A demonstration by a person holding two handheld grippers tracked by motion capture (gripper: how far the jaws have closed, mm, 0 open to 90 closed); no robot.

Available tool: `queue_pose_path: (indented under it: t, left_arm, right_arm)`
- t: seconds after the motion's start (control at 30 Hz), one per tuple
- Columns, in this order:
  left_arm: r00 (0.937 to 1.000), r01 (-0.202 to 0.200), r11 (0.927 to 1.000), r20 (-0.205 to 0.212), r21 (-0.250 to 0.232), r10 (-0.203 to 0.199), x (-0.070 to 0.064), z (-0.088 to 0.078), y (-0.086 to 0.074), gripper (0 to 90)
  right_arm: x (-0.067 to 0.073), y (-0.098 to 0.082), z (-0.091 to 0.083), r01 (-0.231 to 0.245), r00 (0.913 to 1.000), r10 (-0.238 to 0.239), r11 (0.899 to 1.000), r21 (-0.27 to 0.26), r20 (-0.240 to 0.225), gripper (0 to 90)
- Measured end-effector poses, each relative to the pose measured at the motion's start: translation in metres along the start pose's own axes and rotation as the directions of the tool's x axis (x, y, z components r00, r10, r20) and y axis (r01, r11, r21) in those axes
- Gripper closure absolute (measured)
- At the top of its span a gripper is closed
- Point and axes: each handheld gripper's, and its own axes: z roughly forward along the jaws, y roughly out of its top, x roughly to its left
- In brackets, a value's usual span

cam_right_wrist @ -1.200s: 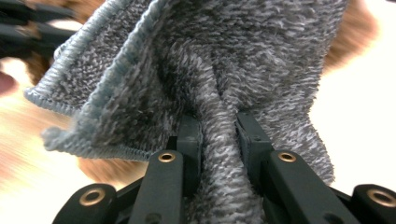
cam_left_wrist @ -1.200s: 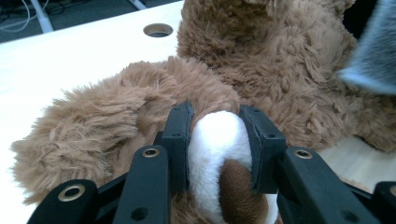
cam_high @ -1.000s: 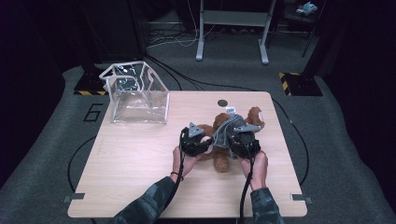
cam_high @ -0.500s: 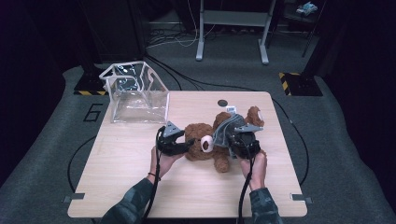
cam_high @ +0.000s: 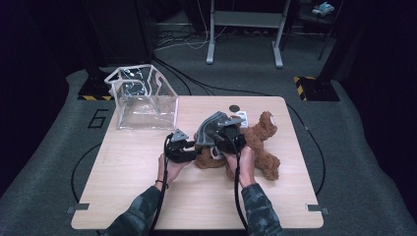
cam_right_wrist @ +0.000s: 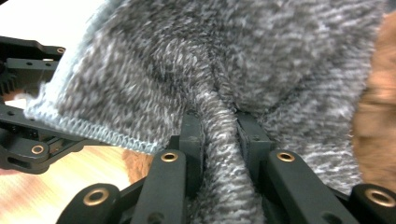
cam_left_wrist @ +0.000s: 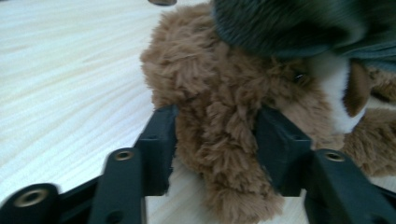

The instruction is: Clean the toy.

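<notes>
While our right gripper (cam_right_wrist: 219,135) pinches the grey garment (cam_right_wrist: 224,60), our left gripper (cam_left_wrist: 212,140), jaws just closing, clamps the teddy bear's (cam_high: 258,140) furry limb (cam_left_wrist: 217,154), seen close up.

The high view looks forward and down from above my side of the desk (cam_high: 147,196), far enough back to take in its whole top, the floor around it and my forearms entering from the bottom edge. The camera on my left gripper (cam_left_wrist: 215,140) sits low and very close, looking along its two black jaws at the brown teddy bear (cam_left_wrist: 224,93), with the desk top stretching away at its left. The camera on my right gripper (cam_right_wrist: 219,135) looks at equally close range along its own jaws into the grey knitted cloth (cam_right_wrist: 233,56); both close views share with the high view the bear (cam_high: 260,142) and the cloth (cam_high: 211,129) at the desk's middle.
</notes>
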Motion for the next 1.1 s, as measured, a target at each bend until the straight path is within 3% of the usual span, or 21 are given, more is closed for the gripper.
queue_pose_path:
  t: [0.2, 0.3, 0.37, 0.6, 0.77, 0.83, 0.9, 0.97, 1.1]
  left_arm:
    - [0.9998, 0.016, 0.9998, -0.008, -0.014, -0.016, -0.002, 0.000, 0.001, 54.0]
    - [0.9994, 0.034, 0.9994, -0.004, -0.007, -0.034, 0.001, -0.002, 0.000, 51.1]
    - [0.9990, 0.045, 0.9989, -0.001, -0.006, -0.045, 0.005, -0.005, -0.002, 47.9]
    - [0.9960, 0.072, 0.9973, -0.054, 0.009, -0.072, 0.021, -0.016, -0.008, 38.8]
    - [0.9954, 0.058, 0.9978, -0.079, 0.034, -0.055, 0.025, -0.017, -0.015, 33.3]
    - [0.9948, 0.040, 0.9983, -0.095, 0.042, -0.036, 0.023, -0.015, -0.019, 30.9]
    - [0.9959, 0.034, 0.9980, -0.086, 0.054, -0.029, 0.023, -0.013, -0.023, 26.6]
    - [0.9948, 0.008, 0.9981, -0.102, 0.061, -0.002, 0.023, -0.012, -0.028, 22.4]
    - [0.9928, -0.007, 0.9970, -0.119, 0.077, 0.016, 0.025, -0.011, -0.033, 15.0]
  right_arm:
    - [0.010, -0.008, -0.015, 0.018, 0.9994, -0.018, 1.000, -0.014, -0.029, 76.7]
    - [0.021, -0.016, -0.013, 0.051, 0.9980, -0.050, 0.999, 0.005, -0.038, 76.8]
    - [0.025, -0.022, -0.011, 0.046, 0.9978, -0.046, 0.999, 0.006, -0.048, 76.8]
    - [0.035, -0.039, -0.007, 0.071, 0.9951, -0.070, 0.997, 0.017, -0.070, 77.0]
    - [0.041, -0.059, 0.014, 0.063, 0.9939, -0.053, 0.993, 0.096, -0.097, 77.1]
    - [0.041, -0.066, 0.022, 0.080, 0.9923, -0.066, 0.987, 0.138, -0.105, 76.9]
    - [0.041, -0.069, 0.026, 0.086, 0.9914, -0.068, 0.982, 0.169, -0.112, 76.6]
    - [0.040, -0.064, 0.017, 0.092, 0.9904, -0.074, 0.984, 0.155, -0.117, 76.2]
    - [0.043, -0.042, -0.010, 0.106, 0.9905, -0.099, 0.992, 0.075, -0.095, 76.0]
